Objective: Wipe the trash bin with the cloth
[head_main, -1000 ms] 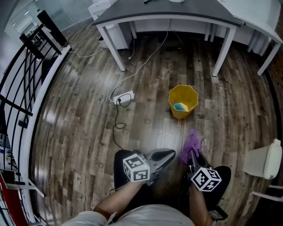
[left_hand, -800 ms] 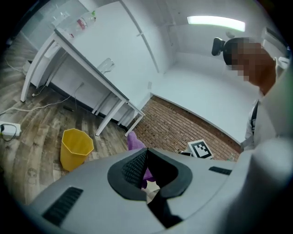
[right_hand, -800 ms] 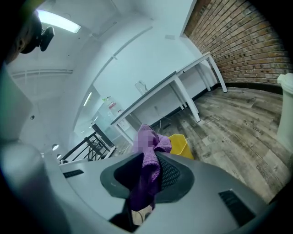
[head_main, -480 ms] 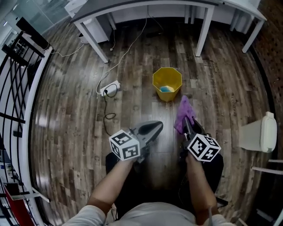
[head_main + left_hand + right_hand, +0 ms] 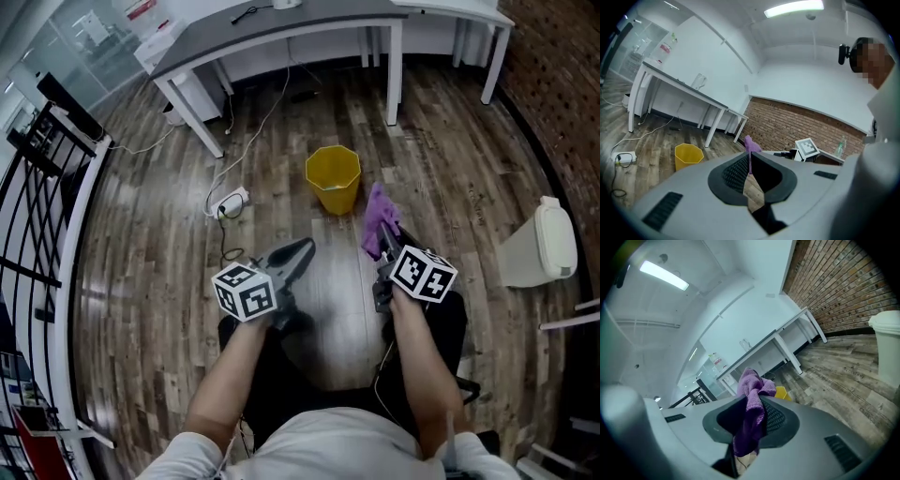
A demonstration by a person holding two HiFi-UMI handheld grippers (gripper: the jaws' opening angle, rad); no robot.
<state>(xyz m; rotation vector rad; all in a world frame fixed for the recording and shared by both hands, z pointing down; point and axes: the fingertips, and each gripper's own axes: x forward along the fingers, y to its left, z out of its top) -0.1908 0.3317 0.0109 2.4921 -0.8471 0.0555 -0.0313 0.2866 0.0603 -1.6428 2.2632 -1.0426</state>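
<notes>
The cloth (image 5: 377,220), purple, was pinched between the jaws of the right gripper (image 5: 384,246), most of it bunched loose beyond the tips. The left gripper (image 5: 298,253) beside it had its jaws pressed together on nothing. The yellow trash bin (image 5: 333,178) stood on the wood floor ahead, well apart from both. It looked light and nothing steadied it, so a one-sided wipe would likely shove or tip it unless the left gripper braced the rim. The loose bunch could also drag out of the pinch. A sliding bin might snag the power strip (image 5: 228,201) and cable (image 5: 253,131) lying to its left.
</notes>
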